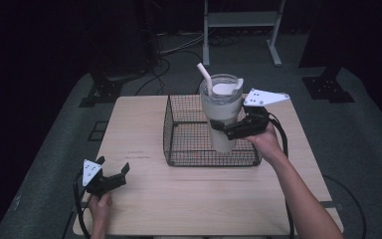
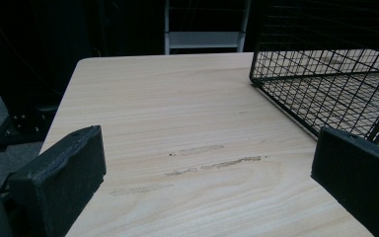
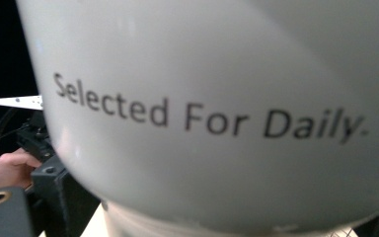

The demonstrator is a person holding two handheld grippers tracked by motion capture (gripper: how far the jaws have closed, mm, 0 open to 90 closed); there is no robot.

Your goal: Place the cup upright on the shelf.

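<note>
Tumbler (image 1: 222, 117): tall, pale, hard-walled, with a lid (image 1: 225, 89) and a straw (image 1: 203, 73) poking out at the top, just right of centre in the high view. Upright inside the right part of a black wire basket (image 1: 168, 124), top half well above the rim; impossible to tell whether resting on the basket floor or held just off it. In the right gripper view, very close to the camera, glossy wall printed "Selected For Daily."

Probably stiff and not fragile, but smooth and slippery, and top-heavy if filled; contents hidden by the lid. Narrower lower body likely the best place to grip, squarely across the middle, never by straw or lid. Best kept vertical to avoid a leak at the straw hole.

Right gripper (image 1: 224, 127): jaws pinching the tumbler around its lower body, one on either side, right hand (image 1: 266, 142) behind. Grip judged firm enough, though a smooth wall could slide under a tilt.

Left gripper (image 1: 113, 172): lower left of the high view, jaws spread wide, nothing between them, hovering low over the table (image 1: 189, 199), well apart from the basket. Left hand (image 1: 99, 204) at the near table edge.
</note>
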